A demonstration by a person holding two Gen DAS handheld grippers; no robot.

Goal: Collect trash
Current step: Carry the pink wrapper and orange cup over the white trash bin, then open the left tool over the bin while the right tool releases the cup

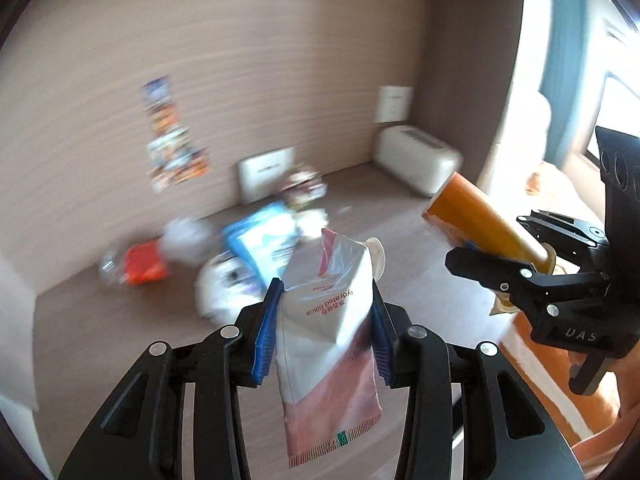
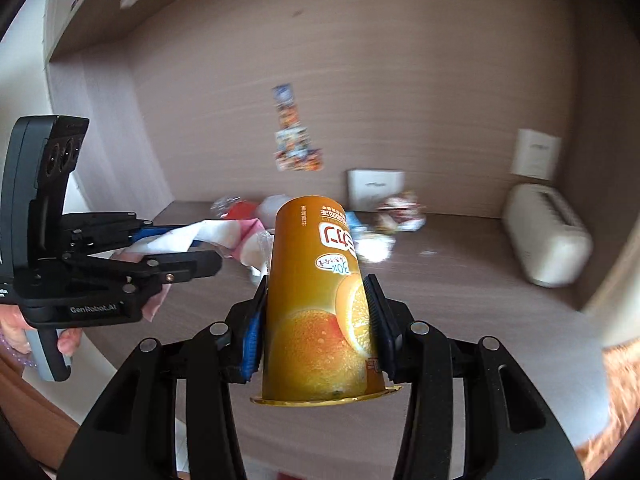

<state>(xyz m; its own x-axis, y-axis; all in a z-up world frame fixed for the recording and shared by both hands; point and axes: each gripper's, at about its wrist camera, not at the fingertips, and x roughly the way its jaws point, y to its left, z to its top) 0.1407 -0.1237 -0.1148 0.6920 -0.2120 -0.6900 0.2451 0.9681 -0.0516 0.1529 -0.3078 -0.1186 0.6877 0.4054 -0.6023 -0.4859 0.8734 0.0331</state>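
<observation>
Orange cup (image 2: 320, 300) (orange-slice print); pink-white pouch (image 1: 328, 344).

Both grippers were matte black with silver screw heads and ribbed blue pads; the left gripper (image 2: 192, 248) read "GenRobot.AI", the right gripper (image 1: 486, 258) "DAS".

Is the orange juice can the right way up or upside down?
Upside down. The orange juice can, clamped in the right gripper, shows inverted lettering.

A home: wooden desk nook (image 2: 440, 280), toaster (image 2: 548, 236), wall stickers (image 2: 296, 140).
</observation>
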